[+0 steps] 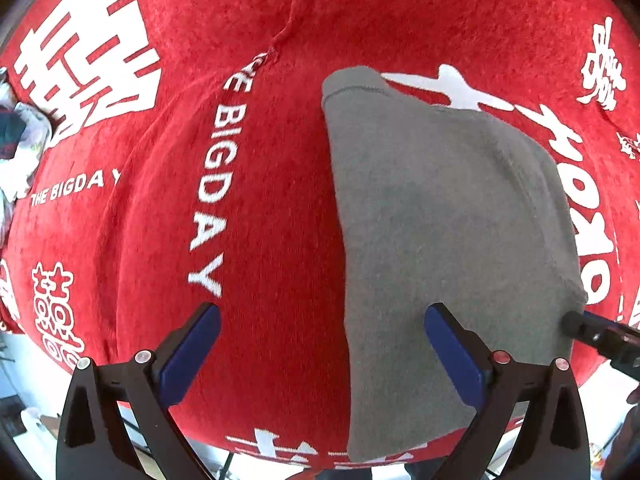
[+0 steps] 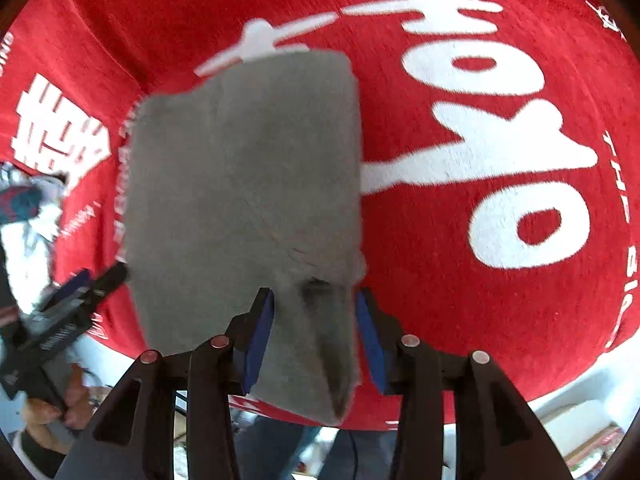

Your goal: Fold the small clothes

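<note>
A small grey cloth [image 1: 440, 240] lies folded on a red blanket with white lettering [image 1: 260, 200]. My left gripper [image 1: 322, 312] is open above the cloth's left edge, one finger over the red blanket, the other over the grey cloth. In the right wrist view the grey cloth [image 2: 248, 168] runs up between the fingers of my right gripper [image 2: 314, 296], which are partly closed around its raised near corner. The right gripper's tip shows in the left wrist view [image 1: 576, 324] at the cloth's right corner. The left gripper shows at the left in the right wrist view [image 2: 100, 280].
A heap of white and dark patterned clothes [image 1: 20, 136] lies at the blanket's left edge, also in the right wrist view [image 2: 24, 208]. The red blanket's near edge [image 2: 520, 380] drops to a pale floor with boxes [image 2: 580, 420].
</note>
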Demonstrator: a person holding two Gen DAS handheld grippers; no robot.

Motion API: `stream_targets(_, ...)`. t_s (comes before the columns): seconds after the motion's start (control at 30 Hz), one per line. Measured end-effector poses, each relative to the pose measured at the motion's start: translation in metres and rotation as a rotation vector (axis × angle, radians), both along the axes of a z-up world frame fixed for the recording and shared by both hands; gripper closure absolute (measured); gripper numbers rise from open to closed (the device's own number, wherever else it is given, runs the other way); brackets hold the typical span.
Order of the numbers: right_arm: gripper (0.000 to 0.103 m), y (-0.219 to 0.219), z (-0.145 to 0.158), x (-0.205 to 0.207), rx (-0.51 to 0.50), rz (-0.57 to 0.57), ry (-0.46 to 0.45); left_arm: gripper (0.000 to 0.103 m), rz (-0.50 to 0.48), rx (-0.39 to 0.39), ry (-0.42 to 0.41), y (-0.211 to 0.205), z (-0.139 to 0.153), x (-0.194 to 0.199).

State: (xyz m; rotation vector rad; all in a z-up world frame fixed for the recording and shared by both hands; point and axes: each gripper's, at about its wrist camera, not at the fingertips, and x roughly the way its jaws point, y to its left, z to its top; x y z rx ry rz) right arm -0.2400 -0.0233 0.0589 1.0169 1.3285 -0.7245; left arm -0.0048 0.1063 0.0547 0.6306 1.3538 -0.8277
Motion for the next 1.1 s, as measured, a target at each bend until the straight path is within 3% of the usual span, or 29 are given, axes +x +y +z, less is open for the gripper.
stream_targets(0.63, 0.053, 0.009, 0.003, -0.003, -0.039, -0.004, 0.04, 0.001, 0.006, 0.038, 0.01, 0.013, -0.001, -0.001)
stream_targets(0.8, 0.053, 0.005, 0.024, -0.012, -0.075, -0.085, -0.06, 0.001, 0.003, 0.054, 0.02, 0.018, -0.008, -0.003)
stream_targets(1.0, 0.053, -0.011, 0.014, -0.02, 0.013, -0.231, -0.21, 0.001, 0.003, 0.079, 0.037, 0.026, -0.023, -0.006)
stream_targets(1.03, 0.054, -0.016, 0.009, -0.02, 0.023, -0.263, -0.229, 0.001, 0.003, 0.081, 0.037, 0.027, -0.024, -0.007)
stream_targets(1.1, 0.081, -0.025, -0.003, -0.018, 0.049, -0.29, -0.218, 0.001, 0.004, 0.081, 0.039, 0.027, -0.025, -0.007)
